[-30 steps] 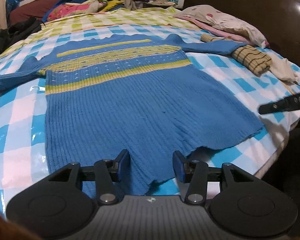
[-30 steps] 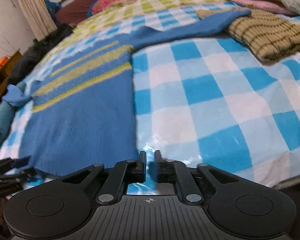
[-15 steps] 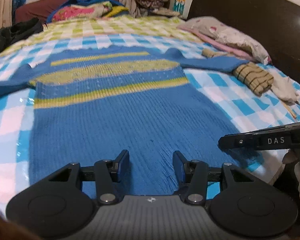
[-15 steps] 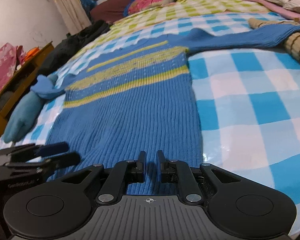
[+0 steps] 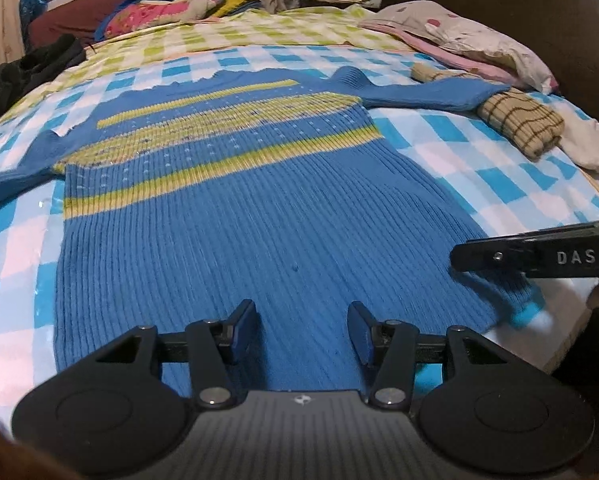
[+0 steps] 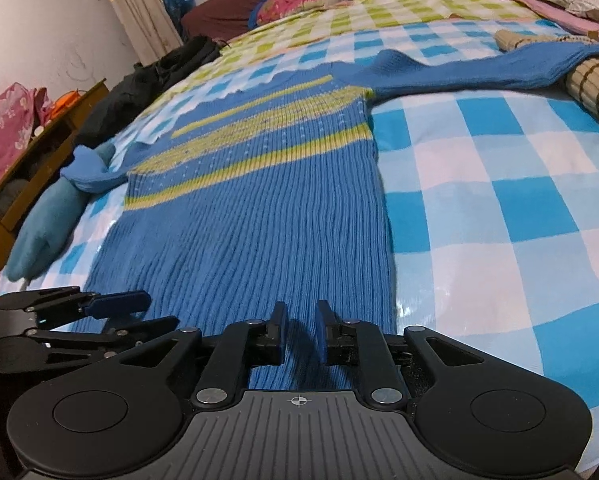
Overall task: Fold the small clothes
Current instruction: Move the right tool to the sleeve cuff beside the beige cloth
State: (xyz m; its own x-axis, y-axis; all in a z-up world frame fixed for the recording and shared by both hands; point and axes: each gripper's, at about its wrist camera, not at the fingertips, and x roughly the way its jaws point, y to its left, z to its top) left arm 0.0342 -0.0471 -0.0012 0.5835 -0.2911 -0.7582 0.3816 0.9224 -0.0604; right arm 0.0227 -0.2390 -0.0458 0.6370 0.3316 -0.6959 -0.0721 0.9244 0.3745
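Left wrist view: my left gripper (image 5: 301, 330) hangs low over the hem of the blue sweater (image 5: 235, 216), jaws wide, nothing between them but knit below.
Right wrist view: my right gripper (image 6: 300, 334) sits at the hem near the sweater's right side edge, jaws narrow with a slim gap; I cannot tell whether any fabric is pinched.
Sweater position: spread flat on the checked bedspread (image 6: 499, 208), hem at the near edge of the bed, collar toward the far side.
Long axis: runs straight away from both grippers, hem to collar; sleeves reach out toward the left and right edges of the bed.
Right sleeve (image 6: 479, 70): its cuff lies against the folded tan checked garment (image 5: 519, 124).
Nearer gripper: both are at the hem; left near its middle, right just beside the right corner.
Judgement: next move likely means gripping the hem and carrying it toward the collar.
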